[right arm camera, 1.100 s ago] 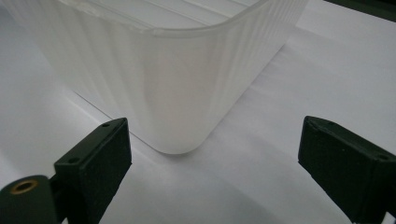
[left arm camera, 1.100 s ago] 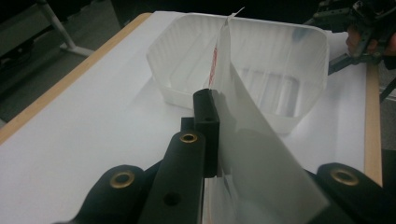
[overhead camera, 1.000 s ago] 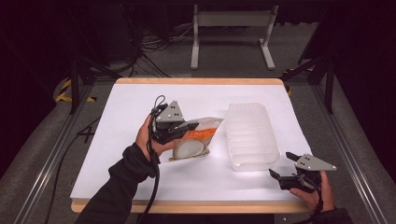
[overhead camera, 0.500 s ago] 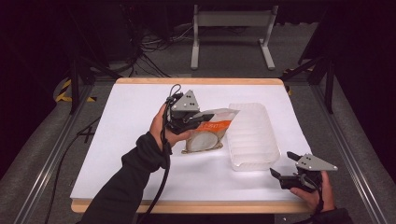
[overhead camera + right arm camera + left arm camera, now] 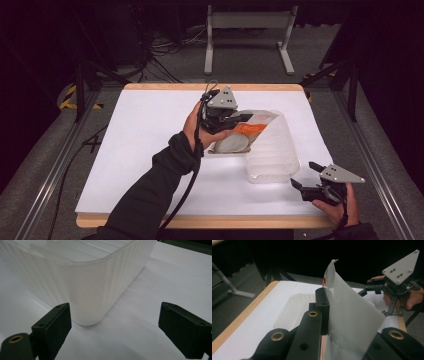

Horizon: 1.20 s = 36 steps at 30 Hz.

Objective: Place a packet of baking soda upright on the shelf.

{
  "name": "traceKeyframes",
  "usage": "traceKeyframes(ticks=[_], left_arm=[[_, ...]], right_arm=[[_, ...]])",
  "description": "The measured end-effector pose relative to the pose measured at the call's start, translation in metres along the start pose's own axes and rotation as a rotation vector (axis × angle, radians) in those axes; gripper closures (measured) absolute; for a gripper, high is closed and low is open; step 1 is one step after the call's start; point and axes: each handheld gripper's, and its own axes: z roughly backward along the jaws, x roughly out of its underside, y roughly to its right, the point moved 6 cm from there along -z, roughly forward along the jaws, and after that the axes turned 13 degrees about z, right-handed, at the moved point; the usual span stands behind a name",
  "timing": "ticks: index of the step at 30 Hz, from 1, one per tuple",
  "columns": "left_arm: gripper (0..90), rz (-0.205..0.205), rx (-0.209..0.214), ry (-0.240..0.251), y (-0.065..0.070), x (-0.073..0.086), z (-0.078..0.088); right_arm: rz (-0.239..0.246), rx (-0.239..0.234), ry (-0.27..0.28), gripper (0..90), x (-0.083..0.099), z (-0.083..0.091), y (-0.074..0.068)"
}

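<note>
**Placing the Pouch in the Bin**

Left side. The left gripper (image 5: 239, 119) has its jaws clamped on the upper edge of a flat white pouch (image 5: 239, 139) with orange print. In the high view the pouch hangs over the table (image 5: 150, 150), its far end already overlapping the near-left rim of the translucent ribbed bin (image 5: 275, 155). In the left gripper view the pouch (image 5: 352, 322) stands edge-up between the jaws, with the bin (image 5: 297, 307) beyond it.

Procedure, as judged from this position:
1. Keep the grip firm; the film is thin and may slip or fold.
2. Carry the pouch clear over the rim before lowering, so the bottom edge does not catch the wall and tip the light bin.
3. Lay it flat along the bin's length, then release.

Right side. The right gripper (image 5: 306, 181) rests near the table's front edge, jaws spread wide and holding nothing, aimed at the bin's near corner (image 5: 90, 297). It is well placed to steady that corner if the bin shifts.
</note>
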Motion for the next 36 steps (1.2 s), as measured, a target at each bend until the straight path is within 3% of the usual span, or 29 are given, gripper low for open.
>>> traceKeyframes(ticks=[5,10,19,26,36], left_arm=[[90.0,0.006,0.041,0.032,0.009,-0.014,-0.007],[90.0,-0.013,0.066,0.025,0.020,-0.021,-0.021],[90.0,-0.017,0.100,0.029,0.041,-0.027,-0.058],[90.0,0.031,0.135,0.071,0.047,-0.026,-0.079],[90.0,0.046,0.157,0.117,0.052,-0.027,-0.074]], right_arm=[[0.007,-0.012,-0.002,11.6,0.000,-0.001,-0.002],[0.005,-0.014,-0.001,11.6,0.000,-0.001,-0.002],[0.007,-0.016,-0.006,11.6,0.001,-0.002,-0.002],[0.005,-0.019,-0.008,11.6,0.001,-0.001,-0.002],[0.000,-0.016,-0.009,11.6,0.001,-0.002,-0.001]])
